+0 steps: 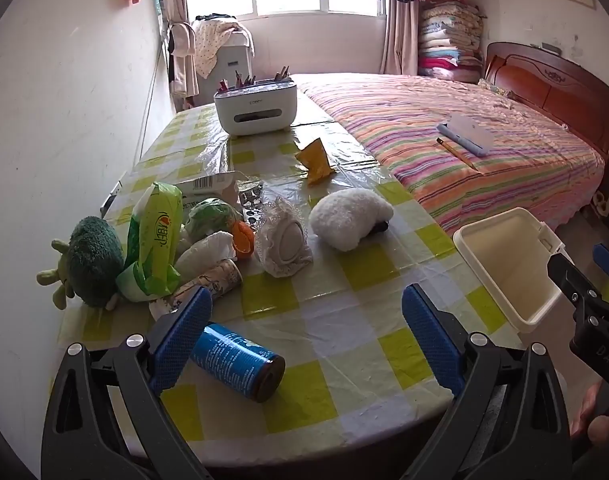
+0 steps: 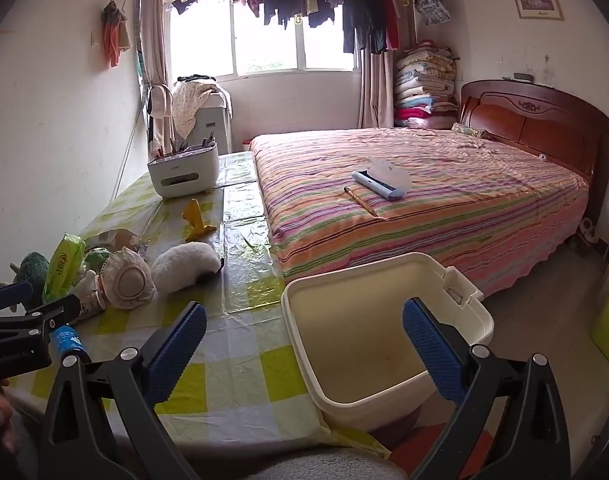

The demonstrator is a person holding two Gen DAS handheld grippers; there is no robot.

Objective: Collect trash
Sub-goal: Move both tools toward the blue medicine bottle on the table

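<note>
Both the left gripper (image 1: pixel 304 334) and the right gripper (image 2: pixel 304 348) gape wide, empty; a blue can (image 1: pixel 240 366) lies sideways at lower left on the checked tablecloth (image 1: pixel 344 272), beside a striped bed (image 1: pixel 484 152).

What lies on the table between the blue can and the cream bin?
Nothing: in the left wrist view, only bare checked tablecloth runs from the blue can to the cream bin.

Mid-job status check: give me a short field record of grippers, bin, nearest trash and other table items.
left gripper: open, empty, over the table
right gripper: open, empty, above the bin
bin: cream, lid off, looks empty, at table's edge
nearest trash: blue can lying on its side by the left gripper
other trash: yellow wrapper, green packet
soft toys: white plush, green plush
</note>
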